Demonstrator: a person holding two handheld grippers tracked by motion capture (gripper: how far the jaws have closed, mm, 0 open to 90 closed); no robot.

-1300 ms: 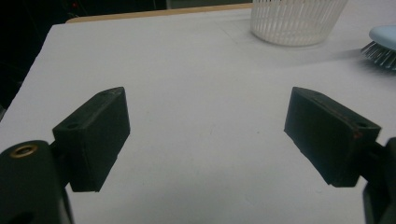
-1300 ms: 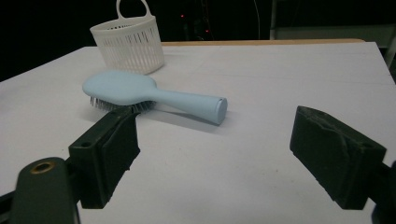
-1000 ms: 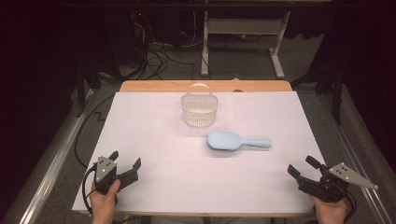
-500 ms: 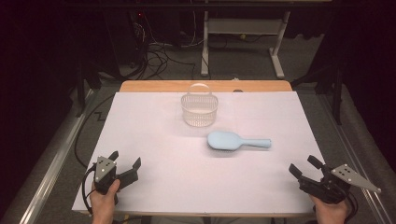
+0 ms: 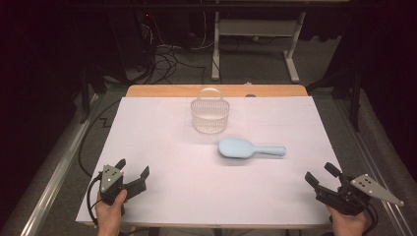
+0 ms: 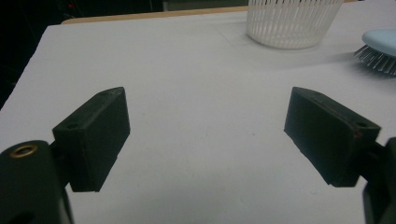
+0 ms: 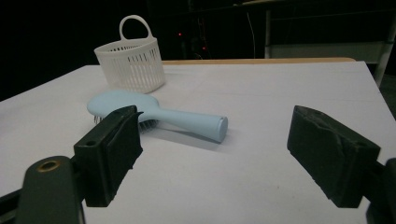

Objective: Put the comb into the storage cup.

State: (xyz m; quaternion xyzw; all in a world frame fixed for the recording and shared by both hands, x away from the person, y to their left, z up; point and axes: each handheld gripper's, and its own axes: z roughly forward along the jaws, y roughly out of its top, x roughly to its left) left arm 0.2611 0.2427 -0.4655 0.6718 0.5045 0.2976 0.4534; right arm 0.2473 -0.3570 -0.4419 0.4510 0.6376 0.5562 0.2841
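1. Pale blue plastic makes up the hairbrush (image 5: 251, 148): a smooth oval head and a round, blunt-ended handle. It lies bristles down (dark pins show under the head in the left gripper view) near the middle of the worktop (image 5: 162, 142), handle pointing towards the right edge.
2. Just beyond its head, apart from it, stands a small white basket (image 5: 210, 115) of slotted plastic, with ribbed walls and an arched loop handle on top.
3. The worktop has a matt white sheet over it, flat and unmarked; a strip of light wood shows along the far edge.
4. The left tongs (image 5: 133, 173) sit at the near left corner, held in a hand, their jaws spread wide with nothing but white sheet between them. The pads (image 6: 100, 135) are black, blocky and dull.
5. The right tongs (image 5: 320, 178) sit at the near right corner, also spread and holding nothing. A grey three-cornered plate (image 5: 376, 188) lies on top of them.
6. Both tongs are well apart from the hairbrush.
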